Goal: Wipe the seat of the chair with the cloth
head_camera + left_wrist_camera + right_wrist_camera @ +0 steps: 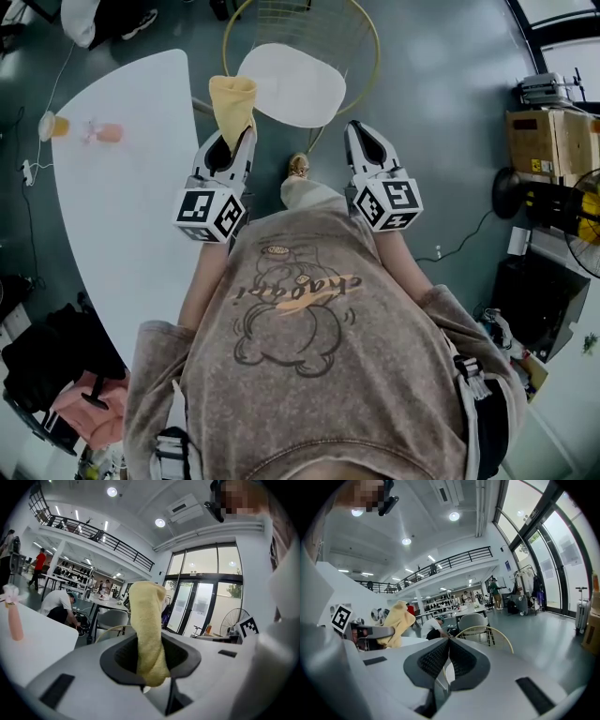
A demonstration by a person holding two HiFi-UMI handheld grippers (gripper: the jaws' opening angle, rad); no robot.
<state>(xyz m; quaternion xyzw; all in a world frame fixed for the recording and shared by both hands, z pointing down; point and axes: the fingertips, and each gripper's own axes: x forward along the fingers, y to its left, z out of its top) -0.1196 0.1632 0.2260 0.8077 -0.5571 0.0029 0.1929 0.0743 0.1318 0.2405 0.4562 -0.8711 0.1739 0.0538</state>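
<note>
Two grippers are held out in front of the person, close to the chair. The left gripper (228, 142) has its fingers clamped on a yellow cloth (232, 101), which stands up out of them. From overhead the cloth shows just at the left edge of the white chair seat (295, 86). The right gripper (362, 136) has its fingers pressed together with nothing between them, just right of the seat. A white tabletop (122, 197) lies to the left.
</note>
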